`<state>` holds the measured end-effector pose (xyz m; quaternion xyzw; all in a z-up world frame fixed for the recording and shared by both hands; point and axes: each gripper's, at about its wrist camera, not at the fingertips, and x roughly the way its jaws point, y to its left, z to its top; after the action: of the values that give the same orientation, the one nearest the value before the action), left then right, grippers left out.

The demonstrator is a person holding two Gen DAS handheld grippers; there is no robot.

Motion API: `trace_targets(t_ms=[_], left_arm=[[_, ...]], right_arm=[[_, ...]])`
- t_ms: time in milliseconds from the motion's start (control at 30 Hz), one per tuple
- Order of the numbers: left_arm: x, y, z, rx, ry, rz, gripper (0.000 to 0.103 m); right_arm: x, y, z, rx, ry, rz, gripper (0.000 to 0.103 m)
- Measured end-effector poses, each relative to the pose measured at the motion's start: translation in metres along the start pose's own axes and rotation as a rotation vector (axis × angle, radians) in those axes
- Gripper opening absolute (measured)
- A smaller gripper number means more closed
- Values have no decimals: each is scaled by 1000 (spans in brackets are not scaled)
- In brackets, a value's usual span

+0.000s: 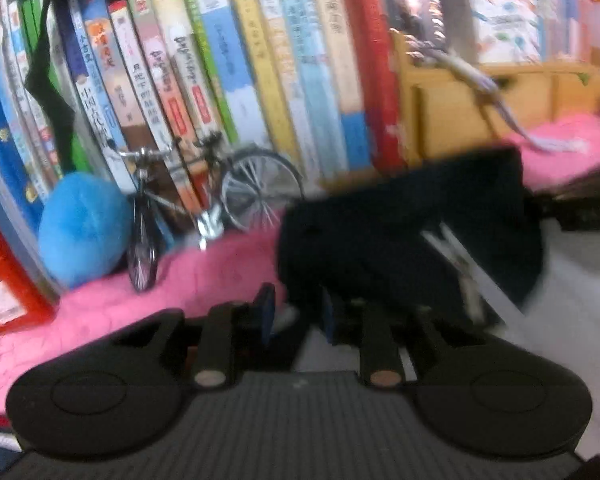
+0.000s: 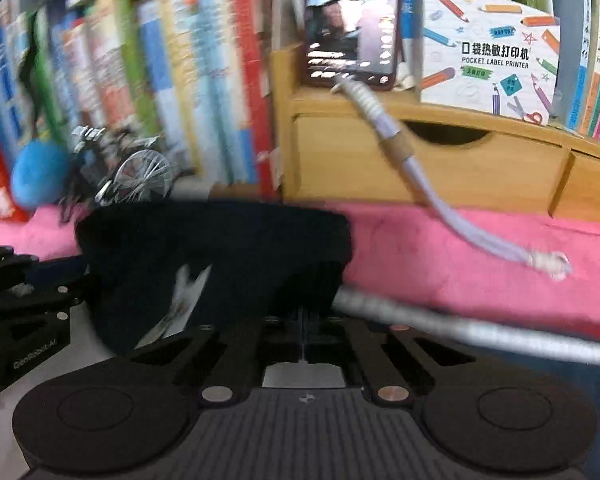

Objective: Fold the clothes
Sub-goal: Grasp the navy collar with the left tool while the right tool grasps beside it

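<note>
A dark navy garment (image 1: 412,240) with a white print lies bunched on the surface in front of both grippers. It also shows in the right wrist view (image 2: 220,264). My left gripper (image 1: 296,314) has its blue-padded fingers a small gap apart at the garment's near left edge, with nothing visibly between them. My right gripper (image 2: 303,320) has its fingers pressed together on the garment's near right edge. The left gripper's body (image 2: 16,312) shows at the left of the right wrist view.
A pink fuzzy cloth (image 2: 460,264) covers the surface. Behind stand a row of books (image 1: 220,60), a model bicycle (image 1: 204,200), a blue plush ball (image 1: 82,228), a wooden drawer box (image 2: 420,160) and a label printer box (image 2: 488,52). A loose cable (image 2: 440,200) hangs over the pink cloth.
</note>
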<state>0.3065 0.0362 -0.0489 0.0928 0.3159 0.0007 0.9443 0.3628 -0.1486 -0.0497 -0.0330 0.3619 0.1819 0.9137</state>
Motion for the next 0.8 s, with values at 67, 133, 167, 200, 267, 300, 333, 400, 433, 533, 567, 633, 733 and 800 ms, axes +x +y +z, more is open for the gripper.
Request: trace_targets(t_ms=[67, 133, 167, 200, 267, 300, 333, 400, 433, 533, 567, 633, 733, 800], left_arm=[[7, 9, 3, -48, 8, -23, 27], [13, 17, 5, -86, 14, -43, 31], [14, 19, 5, -96, 15, -48, 31], [16, 20, 5, -98, 14, -50, 32], [19, 19, 7, -94, 14, -39, 37], [21, 18, 10, -84, 13, -19, 42], [23, 16, 12, -71, 13, 11, 52], [20, 15, 13, -48, 1, 42, 53], [14, 17, 12, -37, -16, 41, 47], [-31, 37, 6, -142, -91, -1, 42], [-49, 38, 1, -146, -112, -32, 42], [-87, 33, -12, -99, -147, -115, 43], [-120, 9, -44, 49, -89, -212, 44], [-110, -13, -61, 172, -33, -234, 43]], right_arm=[[10, -8, 3, 12, -27, 2, 0], [15, -11, 1, 1, -56, 9, 0], [17, -9, 1, -15, -67, 7, 0], [19, -8, 1, -30, -78, 5, 0], [23, -13, 5, -15, -82, 17, 0], [25, -15, 7, -8, -86, 19, 0], [26, -17, 11, -3, -90, 14, 3], [34, -18, 21, 2, -94, -104, 41], [28, -22, 22, 27, -88, -100, 44], [4, -35, 23, 92, -85, -40, 43], [-11, -36, 18, 63, -97, 1, 43], [-35, -28, 4, -32, -92, 60, 43], [-66, -2, -31, -186, -25, 177, 43], [-77, 15, -54, -255, 32, 242, 42]])
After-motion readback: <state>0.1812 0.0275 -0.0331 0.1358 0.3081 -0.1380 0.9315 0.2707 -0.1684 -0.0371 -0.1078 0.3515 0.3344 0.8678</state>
